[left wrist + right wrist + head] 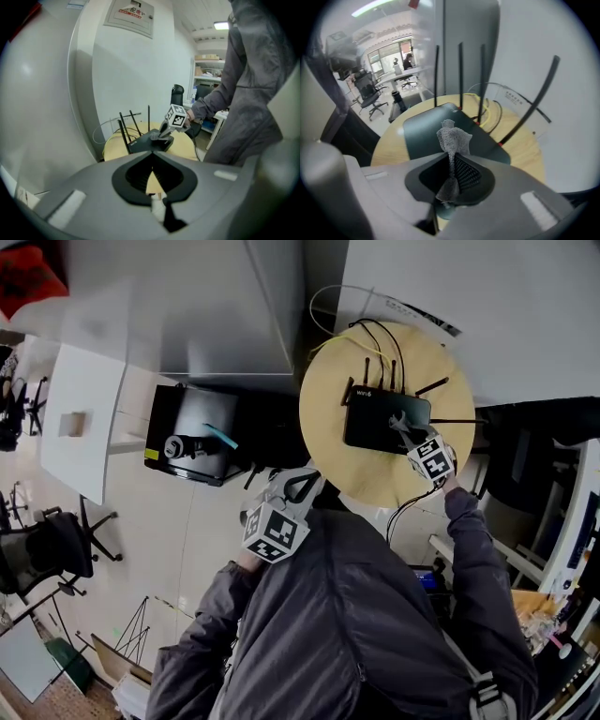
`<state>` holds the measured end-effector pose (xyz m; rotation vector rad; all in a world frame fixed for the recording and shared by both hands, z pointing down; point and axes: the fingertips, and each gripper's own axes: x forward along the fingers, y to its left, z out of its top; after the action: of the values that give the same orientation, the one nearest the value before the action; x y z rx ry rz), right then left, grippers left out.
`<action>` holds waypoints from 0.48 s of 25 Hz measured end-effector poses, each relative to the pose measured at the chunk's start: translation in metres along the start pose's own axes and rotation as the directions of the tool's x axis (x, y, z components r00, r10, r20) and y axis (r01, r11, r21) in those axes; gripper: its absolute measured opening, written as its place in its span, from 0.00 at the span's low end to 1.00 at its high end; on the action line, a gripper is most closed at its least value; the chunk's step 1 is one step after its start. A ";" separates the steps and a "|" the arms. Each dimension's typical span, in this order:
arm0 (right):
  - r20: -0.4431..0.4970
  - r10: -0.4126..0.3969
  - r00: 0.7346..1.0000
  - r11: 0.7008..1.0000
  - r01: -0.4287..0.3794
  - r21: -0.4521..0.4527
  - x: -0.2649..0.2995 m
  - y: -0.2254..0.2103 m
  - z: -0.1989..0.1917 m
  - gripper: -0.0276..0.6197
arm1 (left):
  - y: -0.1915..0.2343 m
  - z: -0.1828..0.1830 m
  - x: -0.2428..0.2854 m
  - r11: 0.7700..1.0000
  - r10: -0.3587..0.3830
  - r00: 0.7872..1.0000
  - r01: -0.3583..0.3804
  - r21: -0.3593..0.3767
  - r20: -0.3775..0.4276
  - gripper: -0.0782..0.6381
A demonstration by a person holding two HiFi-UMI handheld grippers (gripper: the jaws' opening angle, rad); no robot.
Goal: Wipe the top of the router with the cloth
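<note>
Black router (375, 423) sits toward far edge of round wooden table (342, 460), grey cloth (452, 137) over its top, pinched betw R gripper (452, 161) jaws; L gripper (300, 486) by table's near-left edge, jaws pressed together, empty

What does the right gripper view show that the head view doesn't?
Right gripper view only: the right gripper shut on the grey cloth, over the top of the router.
Head view only: the left gripper held off the near edge of the table, and a black box on the floor.
Both: the router, its antennas and the round wooden table.
</note>
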<state>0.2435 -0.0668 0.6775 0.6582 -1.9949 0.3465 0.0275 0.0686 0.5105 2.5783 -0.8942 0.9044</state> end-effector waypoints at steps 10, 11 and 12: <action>-0.092 -0.208 0.974 0.978 0.207 -0.018 0.013 -0.079 -0.001 0.09 | -0.002 0.000 -0.001 1.000 0.022 1.000 -0.022 0.001 -0.010 0.11; -0.089 -0.202 0.975 0.979 0.200 -0.029 0.012 -0.075 -0.002 0.09 | -0.002 -0.001 -0.003 1.000 0.024 1.000 -0.024 -0.002 -0.011 0.11; -0.090 -0.190 0.978 0.982 0.187 -0.039 0.011 -0.071 -0.003 0.09 | -0.001 -0.002 -0.004 1.000 0.025 1.000 -0.025 -0.006 -0.011 0.11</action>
<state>0.2830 -0.1268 0.6865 0.7909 -1.8288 0.2277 0.0249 0.0722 0.5100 2.5601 -0.9260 0.9208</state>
